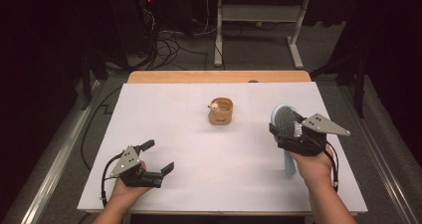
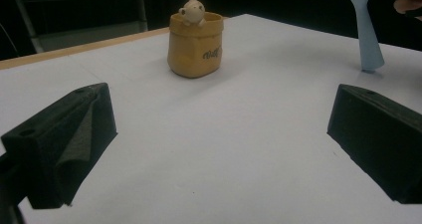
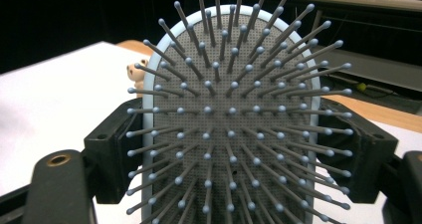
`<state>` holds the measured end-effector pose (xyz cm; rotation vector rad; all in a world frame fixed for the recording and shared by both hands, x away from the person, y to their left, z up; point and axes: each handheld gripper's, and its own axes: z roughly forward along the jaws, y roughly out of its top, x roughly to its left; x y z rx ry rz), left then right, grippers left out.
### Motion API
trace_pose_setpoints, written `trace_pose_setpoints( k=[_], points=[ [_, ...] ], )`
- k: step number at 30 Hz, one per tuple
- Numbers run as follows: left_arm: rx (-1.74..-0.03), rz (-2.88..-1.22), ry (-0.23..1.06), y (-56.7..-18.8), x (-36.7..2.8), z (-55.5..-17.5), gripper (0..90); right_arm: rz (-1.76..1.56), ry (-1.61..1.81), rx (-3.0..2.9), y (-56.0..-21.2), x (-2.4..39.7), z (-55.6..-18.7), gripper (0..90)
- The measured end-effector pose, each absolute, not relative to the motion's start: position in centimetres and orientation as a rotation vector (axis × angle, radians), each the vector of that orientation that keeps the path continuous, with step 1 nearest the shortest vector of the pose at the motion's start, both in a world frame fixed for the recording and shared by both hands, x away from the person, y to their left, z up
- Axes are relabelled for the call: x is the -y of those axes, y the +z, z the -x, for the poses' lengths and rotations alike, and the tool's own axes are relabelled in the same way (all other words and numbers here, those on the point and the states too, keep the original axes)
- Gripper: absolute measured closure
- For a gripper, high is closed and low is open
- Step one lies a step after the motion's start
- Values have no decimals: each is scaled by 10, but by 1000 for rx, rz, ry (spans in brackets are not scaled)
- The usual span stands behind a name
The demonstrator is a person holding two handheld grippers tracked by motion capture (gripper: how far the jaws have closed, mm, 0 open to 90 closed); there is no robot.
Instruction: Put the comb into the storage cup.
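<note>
Looking from the left, I see my left gripper (image 1: 158, 157) low near the front-left part of the white table (image 1: 164, 109), its jaws spread wide with nothing between them. Bare white surface lies ahead of it in the left gripper view, all the way to the cup (image 2: 194, 45), so that side has plenty of room; the table's left edge is near the hand's outer side and the front edge is just behind the wrist.

Moving right, the one small tan cup (image 1: 221, 111) stands upright around the middle of the table toward the far side, well apart from both grippers, with one little pale figure (image 1: 214, 106) on its rim.

Farther right, my right gripper (image 1: 284, 129) is clamped on the one hairbrush (image 1: 287, 118): the jaws press the sides of its light-blue head (image 3: 234, 134), bristles facing the camera. Its handle (image 1: 289, 164) hangs down to the table near the right edge.

I count two grippers, one cup, one figure, one hairbrush.
</note>
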<state>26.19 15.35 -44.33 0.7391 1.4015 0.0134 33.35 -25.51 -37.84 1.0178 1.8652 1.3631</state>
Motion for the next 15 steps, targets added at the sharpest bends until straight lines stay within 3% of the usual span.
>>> trace_pose_setpoints(
  k=[15],
  points=[
    [-1404,-732,10,-443,-155,-261,1,-983,1451,-1779,-376,252,-334,207]
  ],
)
